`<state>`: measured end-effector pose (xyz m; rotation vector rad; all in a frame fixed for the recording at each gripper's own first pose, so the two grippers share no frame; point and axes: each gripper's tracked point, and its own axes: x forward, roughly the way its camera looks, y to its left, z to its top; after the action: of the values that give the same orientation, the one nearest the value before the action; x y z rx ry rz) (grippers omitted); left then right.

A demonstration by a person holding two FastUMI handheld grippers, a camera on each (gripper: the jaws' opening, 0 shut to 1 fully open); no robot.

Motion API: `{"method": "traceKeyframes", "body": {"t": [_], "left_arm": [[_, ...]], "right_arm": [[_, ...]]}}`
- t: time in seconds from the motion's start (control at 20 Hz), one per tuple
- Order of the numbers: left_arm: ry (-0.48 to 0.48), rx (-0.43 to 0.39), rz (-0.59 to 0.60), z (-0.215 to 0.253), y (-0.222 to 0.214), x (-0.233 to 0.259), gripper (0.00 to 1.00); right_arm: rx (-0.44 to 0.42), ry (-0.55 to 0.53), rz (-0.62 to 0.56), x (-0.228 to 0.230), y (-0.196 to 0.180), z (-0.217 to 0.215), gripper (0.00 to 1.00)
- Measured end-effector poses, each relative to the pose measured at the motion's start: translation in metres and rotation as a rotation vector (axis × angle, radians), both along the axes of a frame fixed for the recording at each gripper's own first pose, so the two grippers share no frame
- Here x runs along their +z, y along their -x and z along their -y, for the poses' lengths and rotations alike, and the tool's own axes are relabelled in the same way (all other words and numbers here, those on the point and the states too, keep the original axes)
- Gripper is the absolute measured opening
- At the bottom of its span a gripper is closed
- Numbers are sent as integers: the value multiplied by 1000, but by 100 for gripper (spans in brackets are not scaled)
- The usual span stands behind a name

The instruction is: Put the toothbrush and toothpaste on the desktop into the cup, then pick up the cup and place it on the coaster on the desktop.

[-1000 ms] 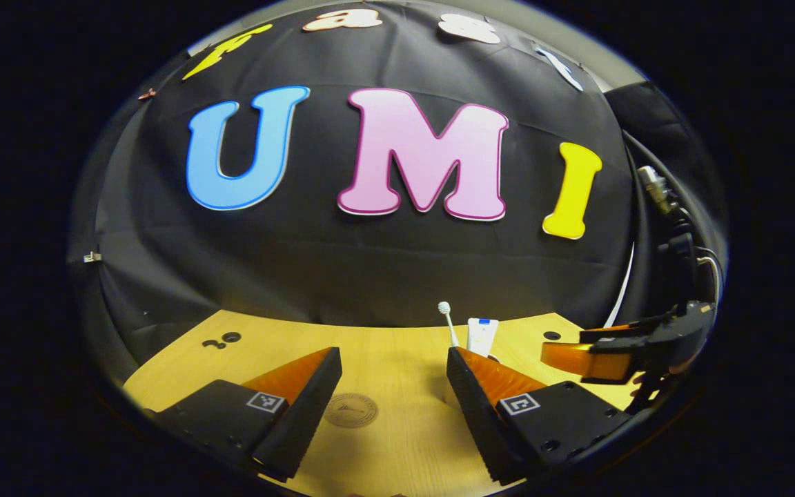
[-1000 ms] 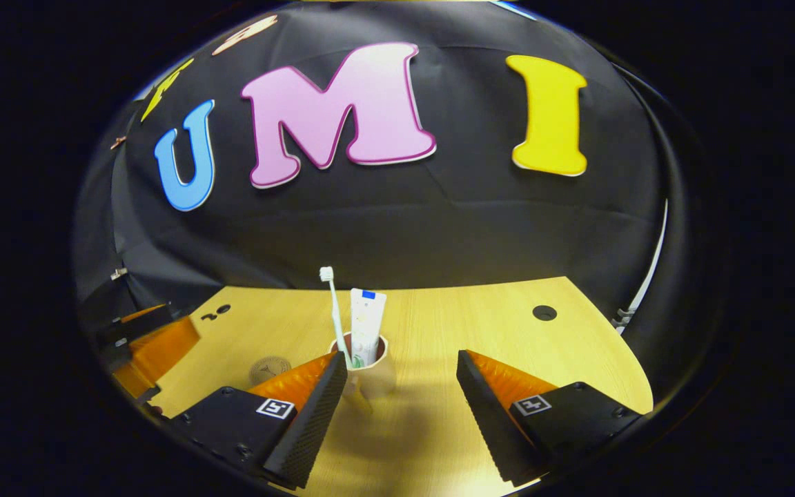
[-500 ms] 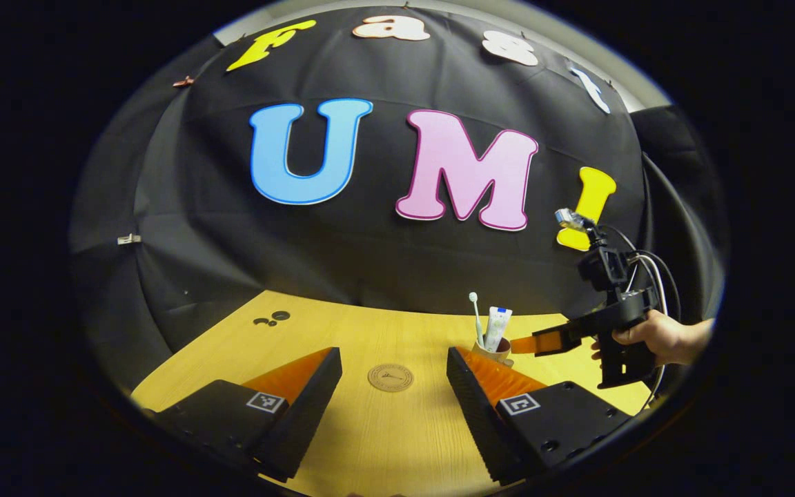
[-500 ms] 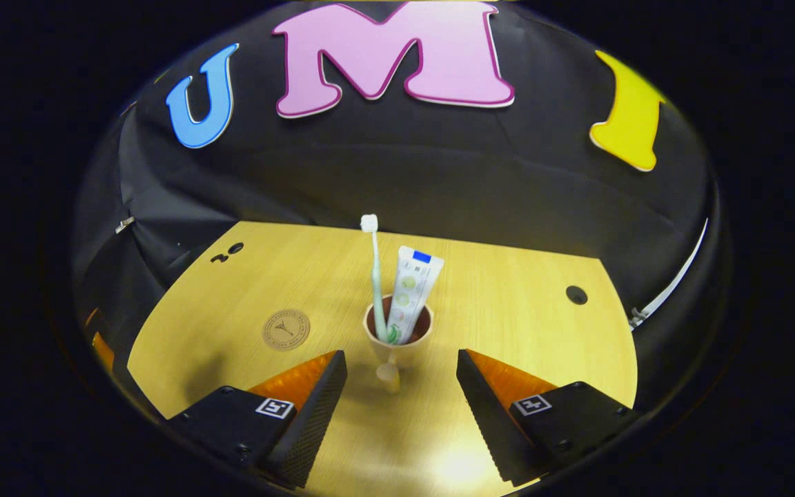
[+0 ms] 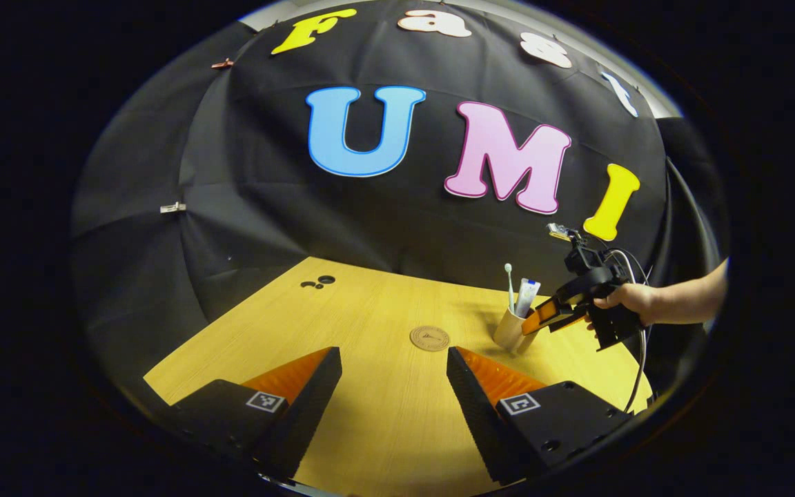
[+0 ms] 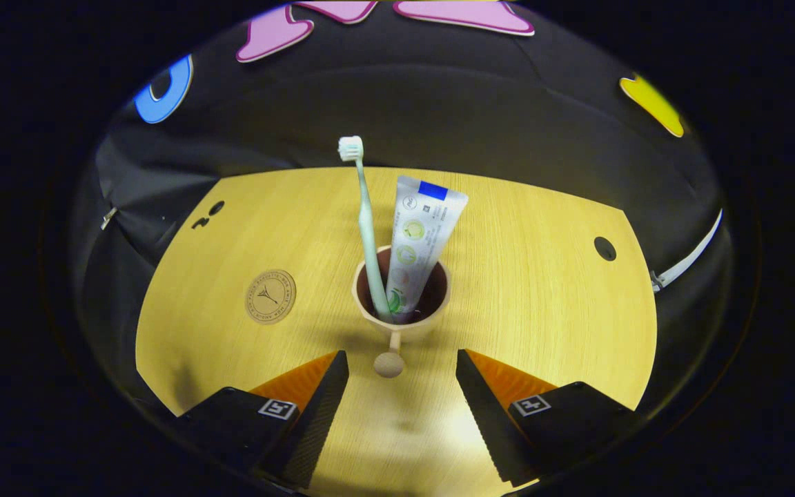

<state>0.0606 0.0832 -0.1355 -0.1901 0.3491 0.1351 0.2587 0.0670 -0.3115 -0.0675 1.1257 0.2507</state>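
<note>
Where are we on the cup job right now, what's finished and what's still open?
Done: the toothbrush and toothpaste stand in the cup. In hand: the right gripper is open, its fingers either side of the cup's knobbed handle, not yet closed on it. The left gripper is open and idle. Left: grasp the cup, lift it and set it on the coaster, which lies bare on the desktop.

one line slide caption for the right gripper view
Open right gripper faces cup holding toothbrush and toothpaste.

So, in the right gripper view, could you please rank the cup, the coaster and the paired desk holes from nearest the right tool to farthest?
1. Beige cup, straight ahead.
2. Round brown coaster, ahead-left.
3. Dark paired holes, far left desk edge.
</note>
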Motion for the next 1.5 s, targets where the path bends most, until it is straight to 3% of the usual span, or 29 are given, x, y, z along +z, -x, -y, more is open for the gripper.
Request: {"method": "traceKeyframes", "body": {"t": [0.2,0.3,0.45,0.6,0.65,0.8,0.85,0.95,1.2,1.25,1.5], "left_arm": [[10,34,-21,-15,15,-7,98],[18,47,-24,-20,17,-8,98],[11,61,-33,-29,18,-10,97],[13,70,-40,-34,18,-11,98],[13,71,-40,-36,19,-11,98],[16,66,-59,-35,19,-19,97],[17,64,-67,-33,19,-21,98],[18,53,-72,-28,17,-22,98],[18,22,-88,-10,14,-30,97],[21,14,-93,-6,13,-32,97],[11,-11,-109,1,14,-38,97]], "right_arm": [[-41,9,-132,-22,-3,-13,95],[-15,54,-156,-35,-8,-13,91],[-44,58,-222,-47,-8,-17,74],[-91,80,-225,-57,-17,-8,71],[-93,77,-234,-59,-16,-6,63],[-102,76,-268,-68,-13,-7,59],[-98,87,-267,-70,-13,-5,53],[-90,97,-257,-70,-16,-4,29],[-30,93,-238,-70,-16,-5,36],[-9,99,-235,-70,-15,-5,31],[63,126,-170,-61,-17,-11,31]]}}
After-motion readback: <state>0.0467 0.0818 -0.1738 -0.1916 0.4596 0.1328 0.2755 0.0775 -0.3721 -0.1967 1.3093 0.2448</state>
